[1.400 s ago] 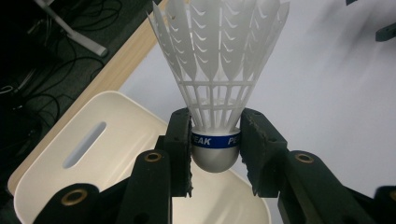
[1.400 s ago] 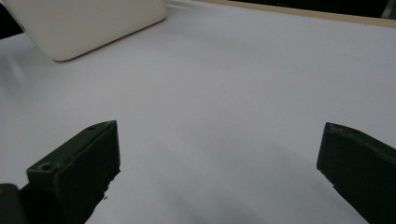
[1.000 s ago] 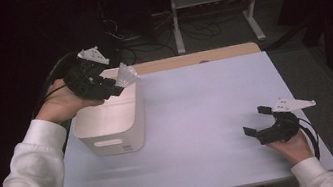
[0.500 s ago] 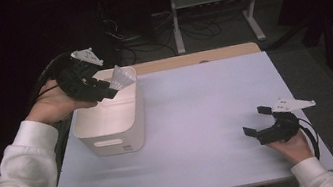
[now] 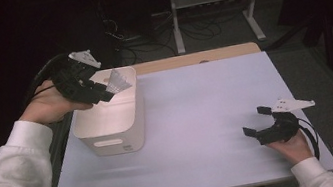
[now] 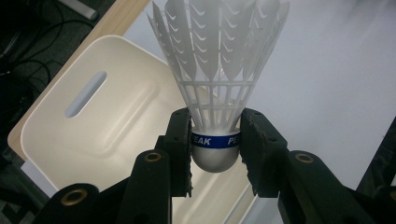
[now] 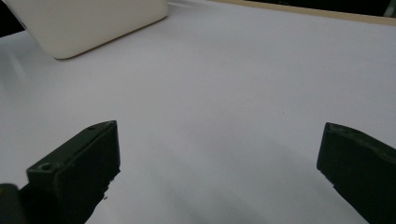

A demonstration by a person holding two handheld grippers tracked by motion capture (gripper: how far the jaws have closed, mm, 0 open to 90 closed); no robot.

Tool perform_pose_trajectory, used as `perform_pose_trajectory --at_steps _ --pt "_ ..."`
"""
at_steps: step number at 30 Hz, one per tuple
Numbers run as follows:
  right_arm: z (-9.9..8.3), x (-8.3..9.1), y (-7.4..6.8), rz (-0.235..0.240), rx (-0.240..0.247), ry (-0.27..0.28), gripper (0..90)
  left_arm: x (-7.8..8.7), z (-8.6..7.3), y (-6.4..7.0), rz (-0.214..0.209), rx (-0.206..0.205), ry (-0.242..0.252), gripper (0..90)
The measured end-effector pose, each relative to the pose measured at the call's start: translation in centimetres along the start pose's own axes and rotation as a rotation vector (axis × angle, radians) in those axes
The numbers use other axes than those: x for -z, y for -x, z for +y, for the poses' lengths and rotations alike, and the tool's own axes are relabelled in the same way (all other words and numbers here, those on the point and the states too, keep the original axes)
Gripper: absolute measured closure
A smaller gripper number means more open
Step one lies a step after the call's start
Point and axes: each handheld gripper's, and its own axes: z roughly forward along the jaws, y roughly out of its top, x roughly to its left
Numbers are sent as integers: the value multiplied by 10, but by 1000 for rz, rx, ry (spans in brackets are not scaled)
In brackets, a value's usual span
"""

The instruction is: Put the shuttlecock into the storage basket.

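Left gripper [image 5: 103, 91]: fingers clamped on shuttlecock [image 6: 215, 65] at its cork base, above the open white bin [image 5: 109, 128].
Right gripper [image 5: 256, 121]: fingers spread wide, low over bare tabletop [image 5: 198, 114].

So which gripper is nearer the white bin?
Left. The left gripper holds a shuttlecock right over the bin's open top; the right gripper rests open on the table, well off to the bin's right.

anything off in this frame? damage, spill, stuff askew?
Nothing stands out. The left gripper clamps the shuttlecock by its base above the upright white bin; its feathers look intact. The right gripper rests open on the table.
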Motion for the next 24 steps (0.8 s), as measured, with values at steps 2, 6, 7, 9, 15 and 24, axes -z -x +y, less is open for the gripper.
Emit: perform_pose_trajectory --at_steps 2,6,7,9,15,24 --pt "0 0 0 0 0 1 0 0 -1 -1 -1 6 1 648" --pt "0 0 0 1 -3 -5 0 -1 -3 -2 0 4 -3 648" --pt "0 0 1 -1 3 0 0 -1 -3 -2 0 3 -4 647" --pt "0 1 1 -3 2 7 0 -3 -5 -3 1 10 -9 647" --pt "0 0 1 -3 1 3 0 -9 -9 -4 -6 10 -29 647" --pt "0 0 1 -3 0 1 0 -15 -16 -5 -10 16 -41 647"
